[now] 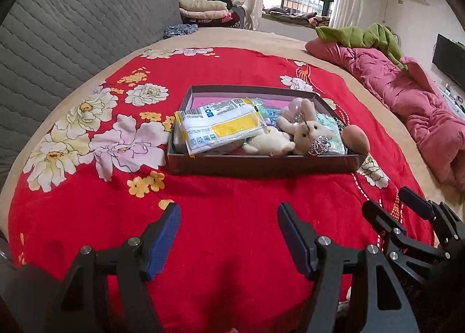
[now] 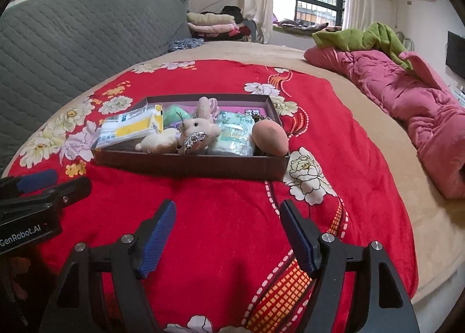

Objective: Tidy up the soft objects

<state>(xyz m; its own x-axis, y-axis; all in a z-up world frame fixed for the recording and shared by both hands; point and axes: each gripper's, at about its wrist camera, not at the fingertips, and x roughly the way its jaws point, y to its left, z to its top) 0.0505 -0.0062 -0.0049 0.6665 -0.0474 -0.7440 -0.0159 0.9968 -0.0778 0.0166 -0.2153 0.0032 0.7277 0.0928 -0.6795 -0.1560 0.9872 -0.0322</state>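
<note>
Left gripper (image 1: 228,218): jaws spread wide, nothing between the blue pads, held over the red floral blanket (image 1: 238,193). Right gripper (image 2: 228,215): just beside it, jaws likewise wide and empty; last widening slight.

Ahead of both, well apart from the fingertips, a shallow dark box (image 1: 261,163) rests on the blanket. Contents, left to right:
- white and yellow packet (image 1: 221,127), tilted, its corner overhanging the left wall;
- small cream plush (image 1: 268,142) lying flat;
- plush rabbit (image 2: 199,129) with a sparkly bow;
- pale green wrapped pack (image 2: 237,137);
- peach egg-shaped sponge (image 2: 270,138) in the right near corner, leaning on the wall.

Further right, beyond the blanket, a pink quilt (image 2: 421,109) lies bunched.
</note>
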